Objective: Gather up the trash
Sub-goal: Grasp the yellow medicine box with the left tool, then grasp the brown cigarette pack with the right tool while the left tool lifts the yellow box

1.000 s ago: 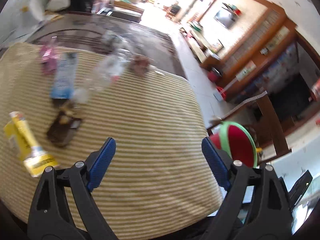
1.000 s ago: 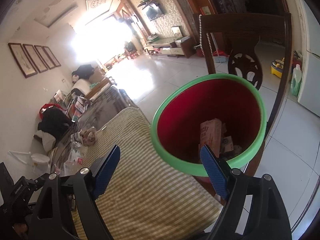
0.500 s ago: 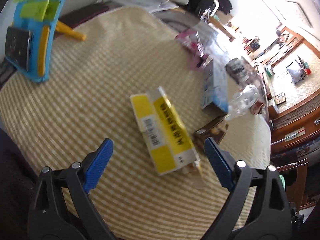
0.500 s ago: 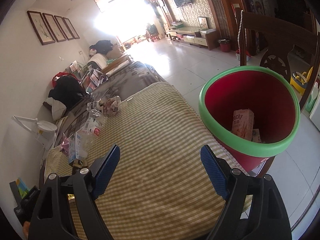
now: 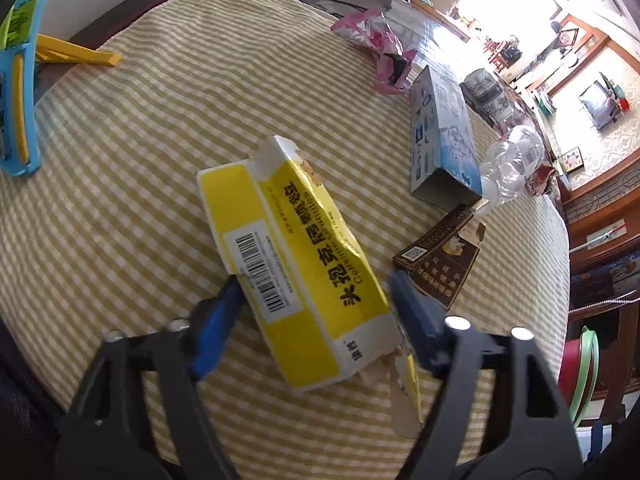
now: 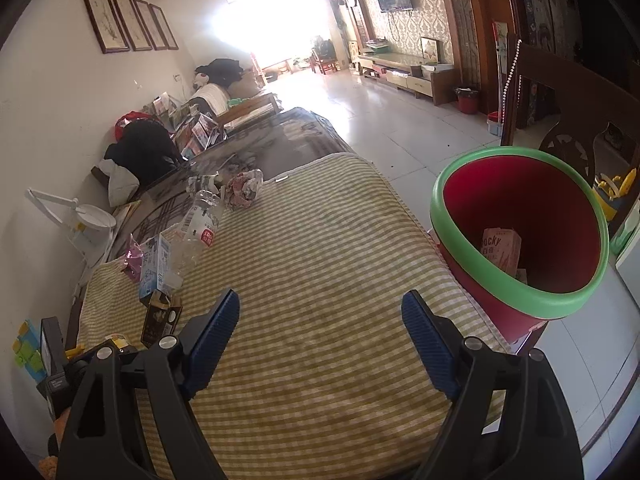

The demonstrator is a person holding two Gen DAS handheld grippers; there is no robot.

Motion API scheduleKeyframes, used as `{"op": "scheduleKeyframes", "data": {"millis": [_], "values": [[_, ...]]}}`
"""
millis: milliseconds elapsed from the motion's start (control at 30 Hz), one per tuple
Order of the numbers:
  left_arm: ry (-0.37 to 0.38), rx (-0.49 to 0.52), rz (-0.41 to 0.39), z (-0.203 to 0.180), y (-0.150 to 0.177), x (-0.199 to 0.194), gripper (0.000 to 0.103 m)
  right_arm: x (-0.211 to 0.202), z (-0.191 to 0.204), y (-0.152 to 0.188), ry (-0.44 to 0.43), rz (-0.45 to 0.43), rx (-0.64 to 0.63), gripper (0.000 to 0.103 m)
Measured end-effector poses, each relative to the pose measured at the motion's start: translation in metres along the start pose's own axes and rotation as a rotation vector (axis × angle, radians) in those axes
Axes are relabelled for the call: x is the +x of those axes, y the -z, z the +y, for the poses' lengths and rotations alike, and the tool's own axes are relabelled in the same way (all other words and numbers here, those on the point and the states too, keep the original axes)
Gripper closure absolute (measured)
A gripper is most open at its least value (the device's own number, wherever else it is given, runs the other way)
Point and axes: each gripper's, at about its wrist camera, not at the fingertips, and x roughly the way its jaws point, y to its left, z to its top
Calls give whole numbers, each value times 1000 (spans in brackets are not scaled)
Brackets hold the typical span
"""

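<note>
Left gripper (image 5: 316, 300) wide around yellow carton (image 5: 292, 256), brown box (image 5: 438, 264) just beside; right gripper (image 6: 320, 332) wide, empty.

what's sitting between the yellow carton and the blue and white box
Bare checked tablecloth separates yellow carton from blue-and-white box, per the left wrist view.

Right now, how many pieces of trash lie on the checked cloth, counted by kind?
Cardboard boxes: 3 (yellow box, blue box, brown box)
Plastic bottles: 1 (clear bottle)
Wrappers: 1 (pink wrapper)
Crumpled paper: 1 (paper ball)
Total: 6
</note>
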Motion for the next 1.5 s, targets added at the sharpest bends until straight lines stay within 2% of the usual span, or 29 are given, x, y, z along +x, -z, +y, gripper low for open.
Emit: {"op": "scheduleKeyframes", "data": {"millis": [133,233,333,467,567,667,767,967,1133,1167,1200,1333,1367,1467,1500], "values": [[12,73,-11,-4,1,4,46,5,5,1,-9,13,-6,23],[47,87,3,1,-1,5,56,12,17,2,-30,34,-28,23],[86,96,20,10,2,-5,59,22,38,3,-71,66,-62,23],[67,169,-27,18,10,-21,59,45,77,7,-135,126,-116,23],[94,161,-43,30,13,-26,59,70,114,13,-190,191,-158,23],[78,160,-56,38,13,-25,56,95,153,22,-217,247,-220,23],[68,177,-74,44,13,-21,52,120,183,30,-209,297,-266,23],[93,193,-87,51,15,-21,48,162,217,37,-198,385,-224,23],[59,279,-98,40,19,-18,41,187,234,52,-183,455,-222,23],[55,290,-100,39,20,-17,40,192,236,56,-176,470,-225,18],[55,294,-100,39,20,-17,40,189,240,57,-175,441,-244,18],[92,258,-97,44,18,-18,37,186,252,65,-119,420,-340,17],[99,249,-97,45,17,-18,36,184,254,66,-110,409,-358,20],[101,243,-102,45,17,-18,36,182,257,67,-59,369,-439,45],[97,246,-104,45,17,-18,36,181,255,65,-71,370,-447,48]]}}
